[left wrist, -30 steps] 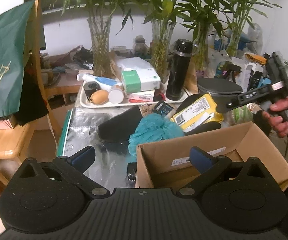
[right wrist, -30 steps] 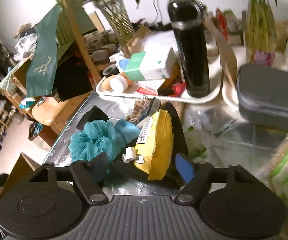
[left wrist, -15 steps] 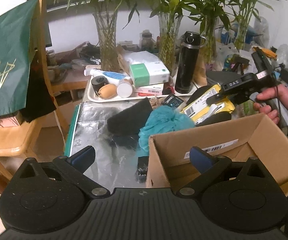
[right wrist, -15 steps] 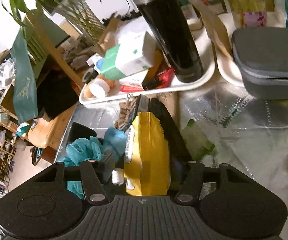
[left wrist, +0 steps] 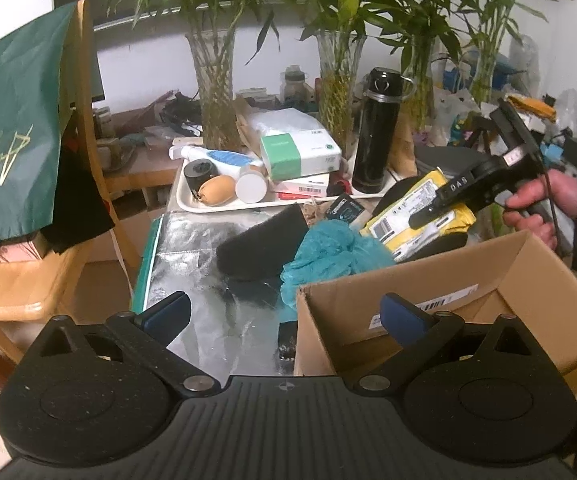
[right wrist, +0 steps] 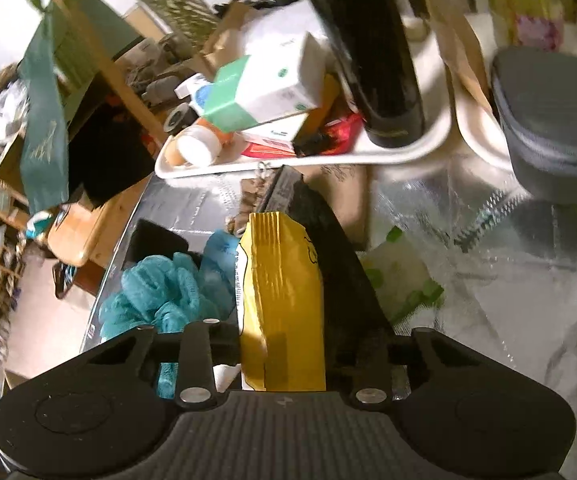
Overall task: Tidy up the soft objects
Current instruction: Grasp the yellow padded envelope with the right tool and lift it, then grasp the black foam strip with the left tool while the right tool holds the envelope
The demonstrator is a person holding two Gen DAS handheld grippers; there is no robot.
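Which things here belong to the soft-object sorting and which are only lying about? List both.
Part of the job:
yellow package, with the right gripper closing on it
teal mesh sponge
black foam block
cardboard box
left gripper, open

Just lying about:
black flask
white tray
tissue box
grey case
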